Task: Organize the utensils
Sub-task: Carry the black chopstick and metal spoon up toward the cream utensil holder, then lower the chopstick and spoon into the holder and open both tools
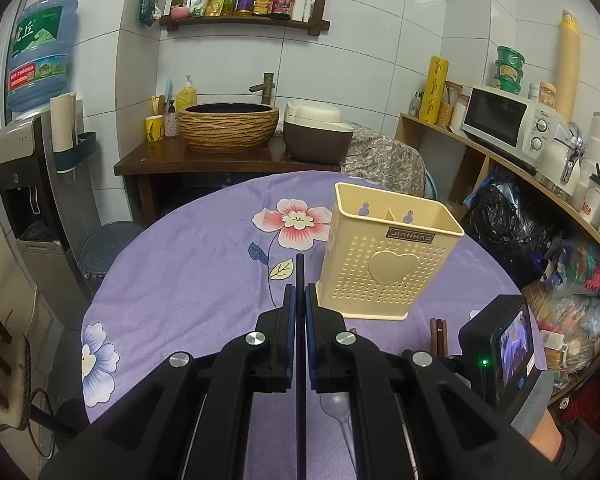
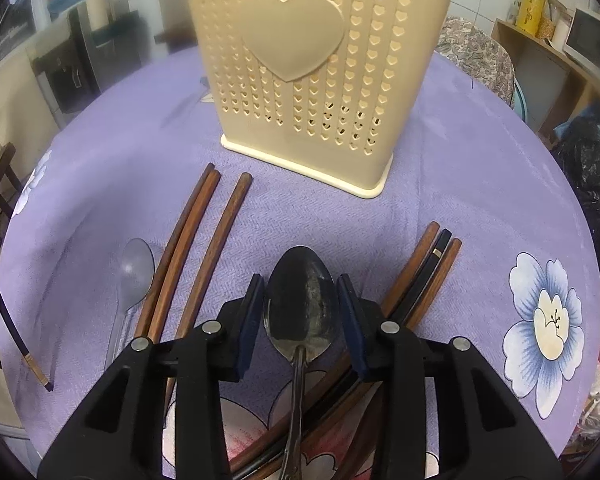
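Black chopstick [image 1: 300, 276] pinched upright, left.

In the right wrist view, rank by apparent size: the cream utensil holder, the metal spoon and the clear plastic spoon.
1. cream utensil holder, clearly largest.
2. metal spoon, though its closeness to the camera enlarges it.
3. clear plastic spoon, partly hidden by the right gripper.

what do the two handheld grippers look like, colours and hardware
Both the left gripper and the right gripper have matte black angular plastic bodies with cut-out arms, round silver pivot bolts, and two flat fingers faced with dark blue pads. From the left wrist view, the right unit carries a black camera with a lit screen and green LED, and the hand holding it wears a grey cuff.
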`<state>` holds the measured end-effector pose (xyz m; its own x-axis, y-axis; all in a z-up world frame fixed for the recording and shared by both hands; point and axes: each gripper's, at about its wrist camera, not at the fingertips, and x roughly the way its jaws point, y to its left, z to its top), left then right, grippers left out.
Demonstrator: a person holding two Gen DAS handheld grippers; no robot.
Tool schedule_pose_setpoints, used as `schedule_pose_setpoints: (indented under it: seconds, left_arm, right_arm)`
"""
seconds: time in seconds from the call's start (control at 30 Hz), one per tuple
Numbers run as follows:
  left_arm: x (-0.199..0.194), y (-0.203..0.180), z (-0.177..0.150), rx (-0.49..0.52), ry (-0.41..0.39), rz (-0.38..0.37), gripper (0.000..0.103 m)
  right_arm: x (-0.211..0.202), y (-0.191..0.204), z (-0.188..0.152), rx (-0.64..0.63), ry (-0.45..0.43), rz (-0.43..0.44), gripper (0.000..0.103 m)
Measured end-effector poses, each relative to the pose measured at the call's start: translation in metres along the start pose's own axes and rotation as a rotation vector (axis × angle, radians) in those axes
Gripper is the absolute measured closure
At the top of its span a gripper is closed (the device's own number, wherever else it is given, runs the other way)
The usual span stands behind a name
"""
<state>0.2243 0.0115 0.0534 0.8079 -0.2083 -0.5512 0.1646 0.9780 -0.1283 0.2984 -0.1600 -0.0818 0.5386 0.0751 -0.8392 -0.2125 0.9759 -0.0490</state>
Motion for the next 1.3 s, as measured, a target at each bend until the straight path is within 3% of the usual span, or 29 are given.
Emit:
schedule_pose_setpoints:
  seconds: [0.23, 0.37, 0.57, 0.83, 1.3]
  left_arm:
    - [-0.001, 0.001, 0.000, -0.002, 0.001, 0.006, 0.097]
    - [-0.002, 0.002, 0.000, -0.004, 0.000, 0.008, 0.097]
    - [-0.007, 0.005, -0.001, -0.010, -0.009, 0.008, 0.097]
    - [-0.014, 0.006, -0.004, -0.013, -0.024, 0.013, 0.097]
    - [-0.022, 0.004, -0.006, 0.000, -0.047, 0.022, 0.097]
  right_arm:
    - [-0.001, -0.002, 0.001, 0.010, -0.002, 0.021, 0.065]
    - [-0.017, -0.004, 0.003, 0.018, -0.048, 0.048, 0.065]
    - [-0.073, -0.008, 0.003, 0.020, -0.176, 0.145, 0.065]
    - [-0.130, -0.010, -0.002, -0.003, -0.314, 0.205, 0.066]
    - [-0.131, -0.016, -0.008, 0.007, -0.337, 0.223, 0.066]
